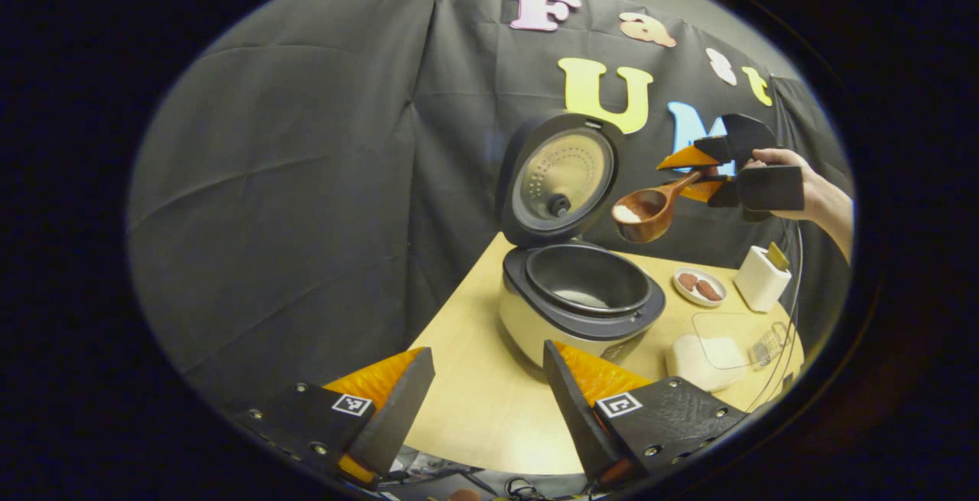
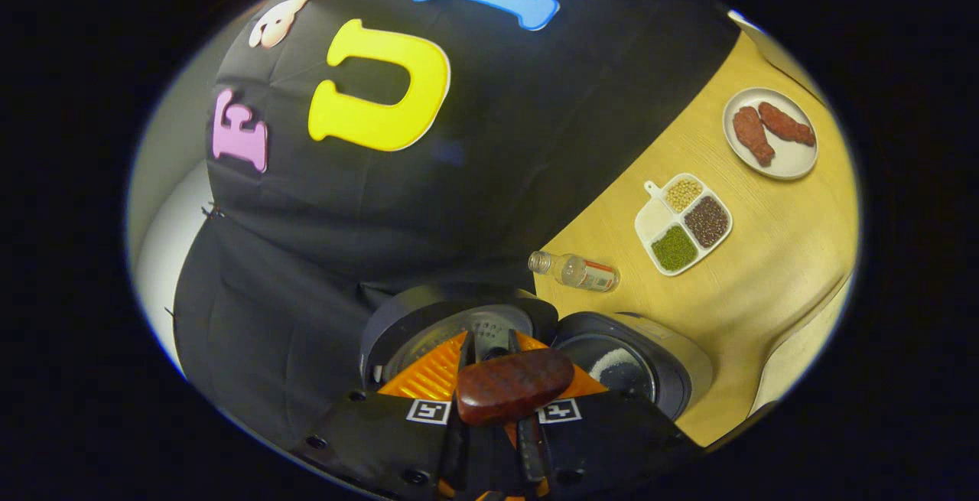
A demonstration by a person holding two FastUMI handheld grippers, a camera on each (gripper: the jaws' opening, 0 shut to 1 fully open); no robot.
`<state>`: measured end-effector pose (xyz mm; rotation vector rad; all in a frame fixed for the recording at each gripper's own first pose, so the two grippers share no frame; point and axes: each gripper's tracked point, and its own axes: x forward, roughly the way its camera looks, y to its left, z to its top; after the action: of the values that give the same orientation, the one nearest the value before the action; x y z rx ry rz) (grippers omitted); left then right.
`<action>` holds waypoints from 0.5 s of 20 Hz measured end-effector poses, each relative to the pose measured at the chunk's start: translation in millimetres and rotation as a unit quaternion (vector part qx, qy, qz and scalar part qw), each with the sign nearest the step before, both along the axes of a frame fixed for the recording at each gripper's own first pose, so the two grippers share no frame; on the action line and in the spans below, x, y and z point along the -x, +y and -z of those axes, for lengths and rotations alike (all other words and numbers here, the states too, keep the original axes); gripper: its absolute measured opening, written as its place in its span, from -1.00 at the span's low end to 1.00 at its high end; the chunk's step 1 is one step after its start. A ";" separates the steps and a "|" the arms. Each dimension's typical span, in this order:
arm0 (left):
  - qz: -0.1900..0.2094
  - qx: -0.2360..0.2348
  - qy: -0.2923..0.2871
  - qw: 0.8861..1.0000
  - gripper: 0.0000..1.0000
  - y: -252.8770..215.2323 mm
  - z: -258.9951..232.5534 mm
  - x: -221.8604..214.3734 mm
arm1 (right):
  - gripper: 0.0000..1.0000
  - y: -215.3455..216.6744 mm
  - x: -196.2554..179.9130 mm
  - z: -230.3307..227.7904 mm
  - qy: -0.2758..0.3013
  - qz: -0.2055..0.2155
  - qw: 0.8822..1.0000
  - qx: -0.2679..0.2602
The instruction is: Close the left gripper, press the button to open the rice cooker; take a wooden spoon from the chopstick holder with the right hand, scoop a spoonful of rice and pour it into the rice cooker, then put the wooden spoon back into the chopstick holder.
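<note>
Right gripper (image 1: 700,172) clamps wooden spoon (image 1: 646,210); white rice in bowl.

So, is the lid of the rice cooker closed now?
No, in the left gripper view the lid stands raised behind the rice cooker, and its inner pot lies open to sight.

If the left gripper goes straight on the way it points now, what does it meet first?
Most likely the rice cooker: the open left gripper points along the bare table at its front wall, slightly right of centre. Depth is hard to judge, so it may pass just left of it towards the cloth wall.
</note>
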<state>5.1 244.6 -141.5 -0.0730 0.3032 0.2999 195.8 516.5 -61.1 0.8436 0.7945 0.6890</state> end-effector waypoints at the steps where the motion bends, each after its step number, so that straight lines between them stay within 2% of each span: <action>1: -0.002 -0.002 0.001 1.000 0.73 1.4 0.0 -0.3 | -0.55 5.2 0.8 2.9 -0.020 -0.006 1.000 0.021; 2: -0.004 -0.004 0.001 1.000 0.81 3.4 -1.4 0.4 | -0.55 10.2 1.1 4.0 -0.042 -0.012 0.998 0.038; 3: -0.005 -0.007 0.002 1.000 0.73 5.7 -2.3 0.1 | -0.54 14.6 0.3 5.9 -0.062 -0.015 0.996 0.054; 5: -0.011 -0.014 0.004 1.000 0.72 10.1 -2.8 0.1 | -0.55 21.2 -0.4 9.2 -0.098 -0.021 0.991 0.084; 6: -0.013 -0.015 0.005 1.000 0.82 12.1 -3.7 0.7 | -0.55 24.1 1.1 12.0 -0.113 -0.026 0.988 0.098; 7: -0.015 -0.016 0.005 1.000 0.81 14.4 -3.7 1.9 | -0.55 27.0 2.5 15.9 -0.128 -0.033 0.985 0.112; 8: -0.017 -0.016 0.004 1.000 0.72 16.8 -4.7 2.5 | -0.55 30.5 4.3 19.7 -0.142 -0.040 0.981 0.125; 9: -0.018 -0.014 0.005 1.000 0.81 16.7 -3.0 2.8 | -0.53 33.4 5.4 22.2 -0.152 -0.046 0.978 0.134; 10: -0.019 -0.013 0.005 1.000 0.73 17.0 -2.4 3.5 | -0.54 37.5 7.7 22.2 -0.160 -0.046 0.977 0.136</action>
<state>1.6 261.6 -139.2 -0.0515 0.3075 0.3427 188.1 554.0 -83.3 0.4346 0.6204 0.7545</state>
